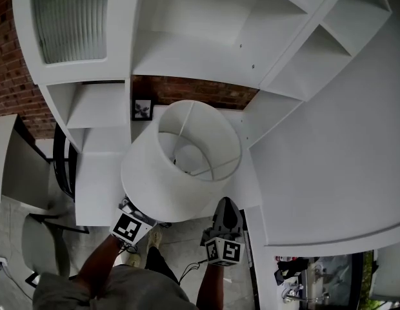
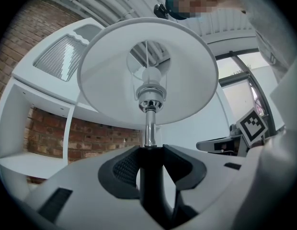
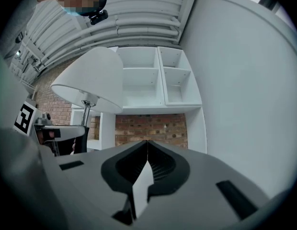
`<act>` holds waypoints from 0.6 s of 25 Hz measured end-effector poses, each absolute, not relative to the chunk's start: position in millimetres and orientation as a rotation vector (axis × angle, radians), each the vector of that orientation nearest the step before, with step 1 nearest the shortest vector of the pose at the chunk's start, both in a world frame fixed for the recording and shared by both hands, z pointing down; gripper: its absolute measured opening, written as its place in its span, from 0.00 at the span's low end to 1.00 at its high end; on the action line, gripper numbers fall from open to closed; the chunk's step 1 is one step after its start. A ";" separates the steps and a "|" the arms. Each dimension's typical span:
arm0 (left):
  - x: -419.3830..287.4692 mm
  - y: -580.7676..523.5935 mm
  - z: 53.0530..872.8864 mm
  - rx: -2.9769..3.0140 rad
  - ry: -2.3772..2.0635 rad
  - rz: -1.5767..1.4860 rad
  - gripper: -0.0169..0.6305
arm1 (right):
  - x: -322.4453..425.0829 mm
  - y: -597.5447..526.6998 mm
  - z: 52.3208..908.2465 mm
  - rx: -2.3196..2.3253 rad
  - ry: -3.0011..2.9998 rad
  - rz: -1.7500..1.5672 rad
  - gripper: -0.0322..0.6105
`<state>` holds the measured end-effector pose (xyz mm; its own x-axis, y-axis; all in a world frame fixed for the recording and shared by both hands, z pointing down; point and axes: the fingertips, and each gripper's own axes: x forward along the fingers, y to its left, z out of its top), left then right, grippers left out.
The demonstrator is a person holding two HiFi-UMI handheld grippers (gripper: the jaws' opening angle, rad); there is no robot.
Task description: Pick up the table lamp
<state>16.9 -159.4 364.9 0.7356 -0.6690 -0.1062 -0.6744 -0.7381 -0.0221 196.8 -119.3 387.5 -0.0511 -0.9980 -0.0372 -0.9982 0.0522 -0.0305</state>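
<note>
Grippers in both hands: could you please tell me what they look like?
The left gripper and right gripper have light grey bodies with black ribbed pads in their tongs. Each carries a white cube with black square markers. The person wears a grey top.

Home — white shelves (image 1: 187, 50), brick wall (image 1: 10, 76).

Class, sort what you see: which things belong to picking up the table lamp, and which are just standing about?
In the job: white drum-shaded table lamp with chrome stem; left gripper, jaws closed on that stem.

Standing about: white shelf unit; small black-framed picture; red brick wall; right gripper, jaws together, empty.
</note>
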 end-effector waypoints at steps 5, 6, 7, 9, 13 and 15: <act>18.0 -160.7 361.6 -2.860 1.106 0.144 0.26 | 193.3 -119.5 390.9 -2.115 2.267 -0.010 0.08; 18.2 -160.9 361.1 -2.864 1.106 0.149 0.26 | 192.4 -120.0 391.8 -2.120 2.276 -0.006 0.08; 18.5 -161.0 360.8 -2.865 1.106 0.154 0.26 | 191.4 -120.4 392.2 -2.124 2.285 -0.001 0.08; 19.3 -161.0 360.5 -2.865 1.102 0.154 0.26 | 189.8 -120.1 391.7 -2.123 2.294 0.005 0.08; 20.9 -160.8 360.6 -2.869 1.101 0.158 0.26 | 189.2 -118.5 391.9 -2.117 2.296 0.008 0.08; 21.3 -161.7 361.3 -2.873 1.104 0.158 0.26 | 189.3 -118.1 391.6 -2.120 2.290 0.008 0.08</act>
